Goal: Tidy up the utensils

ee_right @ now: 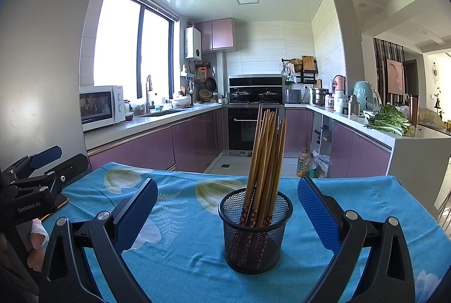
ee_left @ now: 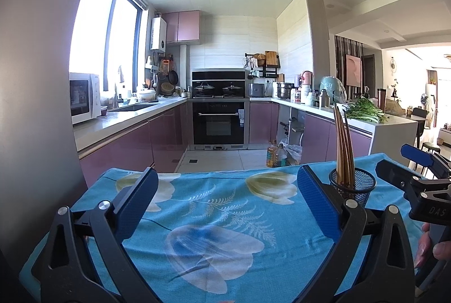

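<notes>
Chopsticks (ee_right: 263, 162) standing in mesh holder (ee_right: 255, 235); left gripper (ee_right: 36, 170) reading "GenRoboLAI", right gripper (ee_left: 417, 162) maybe "DAS"; both gaping wide, holding nothing.

Chopsticks (ee_right: 265, 162) stand bunched in a mesh cup (ee_right: 255, 235), which rests on the cloth (ee_right: 180, 260) covering the worktop. The cup sits between the jaws of the right gripper (ee_right: 228, 204), touching neither, and just beyond the right jaw of the left gripper (ee_left: 225, 196).
</notes>
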`<state>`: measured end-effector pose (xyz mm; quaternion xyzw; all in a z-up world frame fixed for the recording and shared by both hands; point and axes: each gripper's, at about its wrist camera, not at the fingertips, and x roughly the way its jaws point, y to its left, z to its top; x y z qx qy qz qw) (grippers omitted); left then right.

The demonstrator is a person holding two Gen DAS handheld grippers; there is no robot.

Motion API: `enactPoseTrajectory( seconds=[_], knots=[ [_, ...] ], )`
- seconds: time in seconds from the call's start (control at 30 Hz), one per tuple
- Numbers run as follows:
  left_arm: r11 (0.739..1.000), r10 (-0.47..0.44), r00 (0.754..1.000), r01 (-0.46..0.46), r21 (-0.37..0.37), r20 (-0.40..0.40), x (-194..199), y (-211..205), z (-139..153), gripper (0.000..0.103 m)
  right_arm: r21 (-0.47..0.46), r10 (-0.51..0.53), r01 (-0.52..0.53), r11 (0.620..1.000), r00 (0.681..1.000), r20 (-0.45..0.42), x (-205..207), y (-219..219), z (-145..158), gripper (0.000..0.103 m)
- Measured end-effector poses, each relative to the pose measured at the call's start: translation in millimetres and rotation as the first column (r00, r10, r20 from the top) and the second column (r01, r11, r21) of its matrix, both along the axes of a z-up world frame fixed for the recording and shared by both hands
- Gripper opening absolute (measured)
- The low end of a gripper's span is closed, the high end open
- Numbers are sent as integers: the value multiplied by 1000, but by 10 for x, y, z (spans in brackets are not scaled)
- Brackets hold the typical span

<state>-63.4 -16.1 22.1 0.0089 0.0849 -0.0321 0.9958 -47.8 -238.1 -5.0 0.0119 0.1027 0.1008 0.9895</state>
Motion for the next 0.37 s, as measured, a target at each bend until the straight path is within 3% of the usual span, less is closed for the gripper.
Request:
enactPoseTrajectory(
  seconds=[0.17, 0.37],
  knots=[
    [1000, 9, 1000, -10, -3, -28, 42, 20, -30, 97, -6, -5, 5, 1000, 1000, -8, 6, -25, -21, 96],
    [1000, 9, 987, -11, -11, -163, 312, 138, -162, 97, -40, -84, 81, 996, 993, -84, 133, -337, -136, 96]
  ],
)
